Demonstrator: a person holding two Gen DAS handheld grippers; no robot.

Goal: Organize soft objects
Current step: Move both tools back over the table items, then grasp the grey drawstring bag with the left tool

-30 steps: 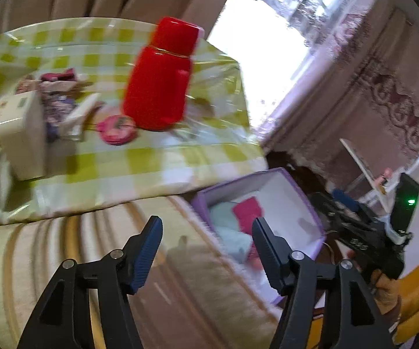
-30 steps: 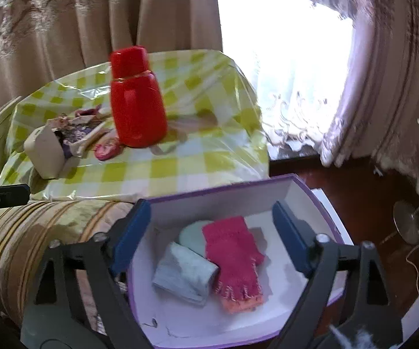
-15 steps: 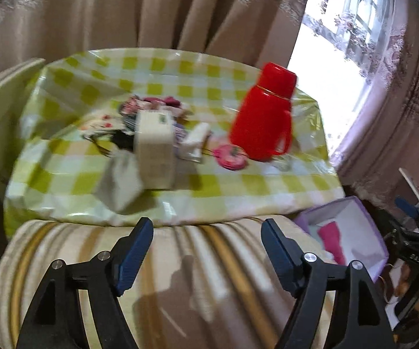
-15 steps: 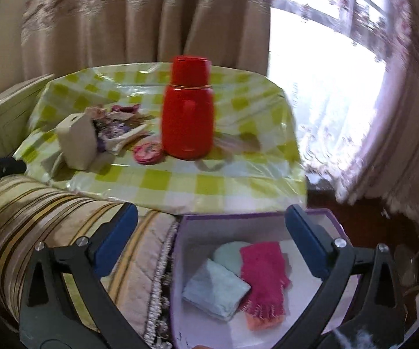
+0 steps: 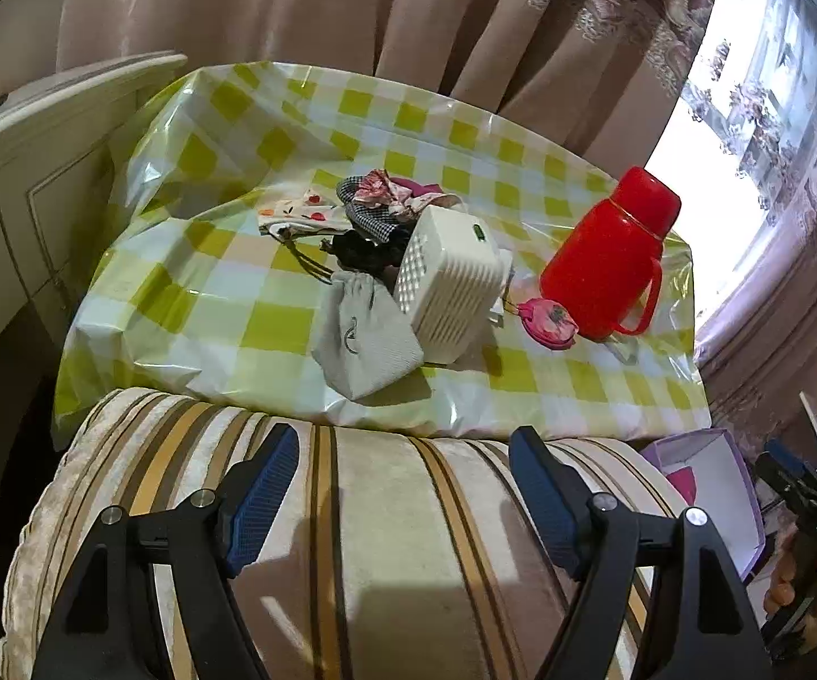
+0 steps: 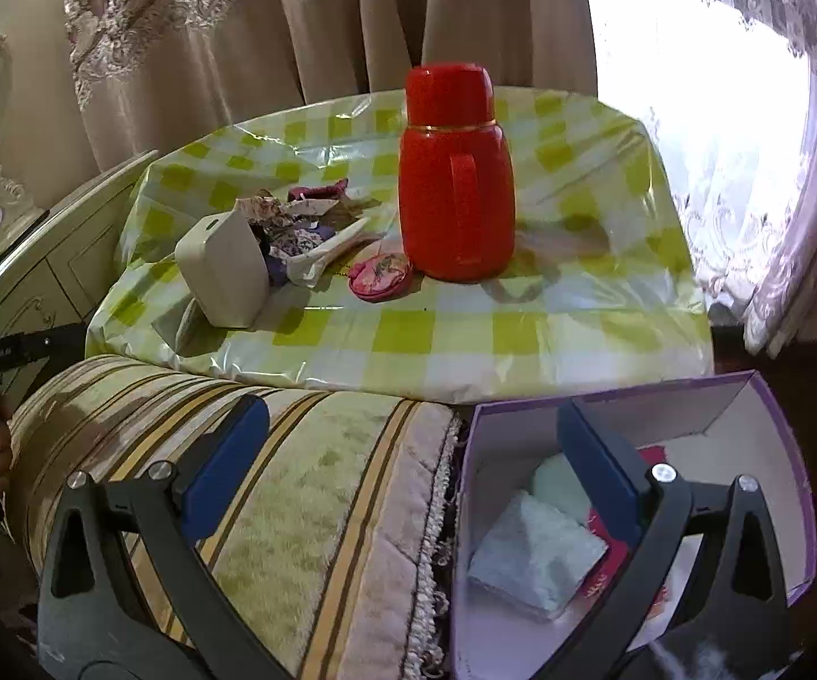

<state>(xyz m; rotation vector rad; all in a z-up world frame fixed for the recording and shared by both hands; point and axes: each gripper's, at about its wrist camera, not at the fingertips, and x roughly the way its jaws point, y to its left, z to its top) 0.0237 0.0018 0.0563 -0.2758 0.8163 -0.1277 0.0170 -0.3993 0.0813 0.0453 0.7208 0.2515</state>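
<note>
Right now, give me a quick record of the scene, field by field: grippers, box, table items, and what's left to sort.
left gripper: open, holding nothing, over the striped cushion
right gripper: open, holding nothing, above the cushion edge and box
purple box: beside the cushion; holds a light blue cloth, a pale green item and a pink knit item
table: checked cover, red thermos, white basket, pink pouch
left to sort: fabric pile, grey drawstring bag
</note>
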